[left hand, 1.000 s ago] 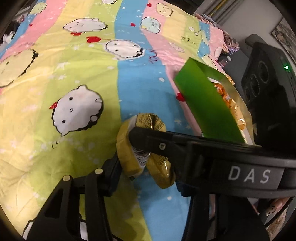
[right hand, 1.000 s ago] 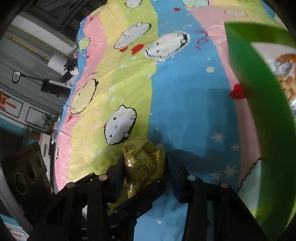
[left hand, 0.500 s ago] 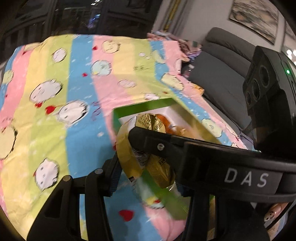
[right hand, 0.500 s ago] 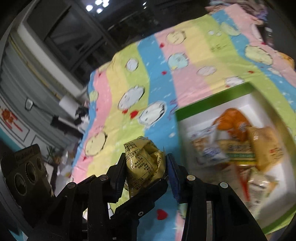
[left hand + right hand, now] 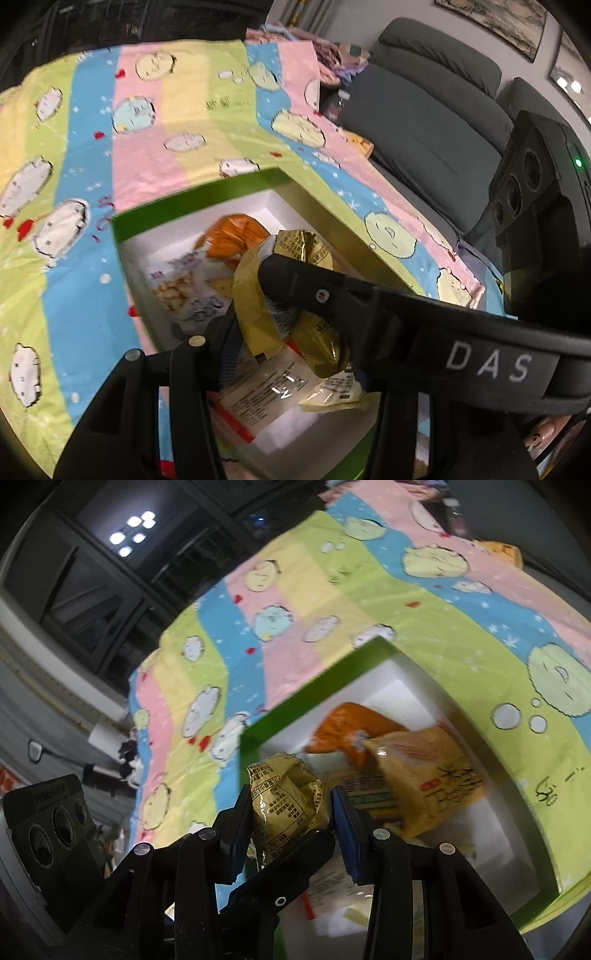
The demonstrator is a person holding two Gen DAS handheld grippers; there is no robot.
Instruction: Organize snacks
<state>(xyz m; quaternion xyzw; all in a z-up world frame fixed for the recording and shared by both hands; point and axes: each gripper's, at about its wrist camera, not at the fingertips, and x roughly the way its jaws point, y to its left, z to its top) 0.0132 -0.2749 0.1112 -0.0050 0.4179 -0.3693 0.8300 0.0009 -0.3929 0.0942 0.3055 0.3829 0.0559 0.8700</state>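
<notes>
Both grippers are shut on one gold-yellow snack packet, held above the green box with a white inside. In the right wrist view the packet sits between the right gripper's pads, and the left gripper's finger crosses below it. In the left wrist view the left gripper pinches it, with the right gripper's black "DAS" finger across the front. The box holds an orange bag, a tan packet and several other snack packets.
The box lies on a striped cartoon-print cloth that covers the surface. A grey sofa stands at the right in the left wrist view. Dark windows are behind the cloth.
Both grippers lifted the packet off the cloth and carried it over the open box. The box now lies directly beneath the packet.
</notes>
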